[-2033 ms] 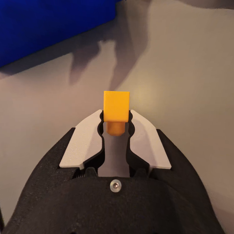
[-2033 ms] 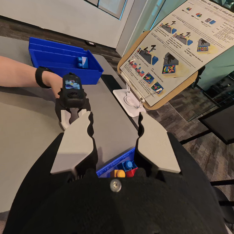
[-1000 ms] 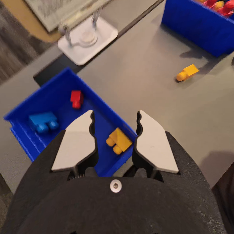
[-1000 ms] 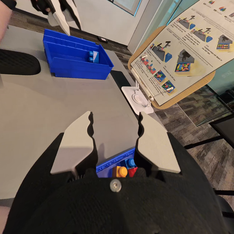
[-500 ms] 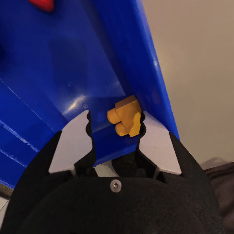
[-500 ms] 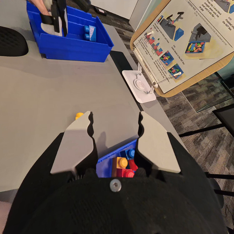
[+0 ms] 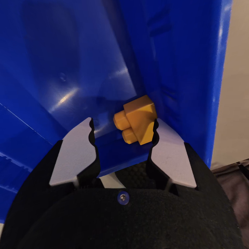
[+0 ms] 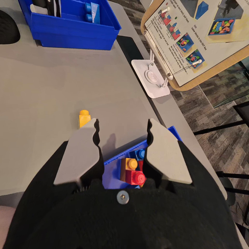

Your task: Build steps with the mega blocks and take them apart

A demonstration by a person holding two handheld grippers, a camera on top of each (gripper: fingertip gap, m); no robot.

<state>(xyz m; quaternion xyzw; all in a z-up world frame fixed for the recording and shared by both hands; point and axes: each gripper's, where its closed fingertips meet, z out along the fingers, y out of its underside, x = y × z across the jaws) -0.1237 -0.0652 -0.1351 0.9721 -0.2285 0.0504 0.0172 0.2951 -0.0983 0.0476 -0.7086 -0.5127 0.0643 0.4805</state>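
The left gripper [image 7: 123,124] is held wide open inside the far blue bin [image 8: 75,33], a two-stud orange block [image 7: 136,119] lying against its right finger, while the right gripper [image 8: 122,126], equally wide and empty, is held near a single-stud orange block [image 8: 84,118] on the grey table [image 8: 53,83].

place: office-like test room | evidence: long grey laminate table [image 8: 67,80]; grey patterned carpet-tile floor [image 8: 215,121]; printed instruction sheet on a wooden board [image 8: 202,33]; blue plastic parts bins [image 8: 75,35]
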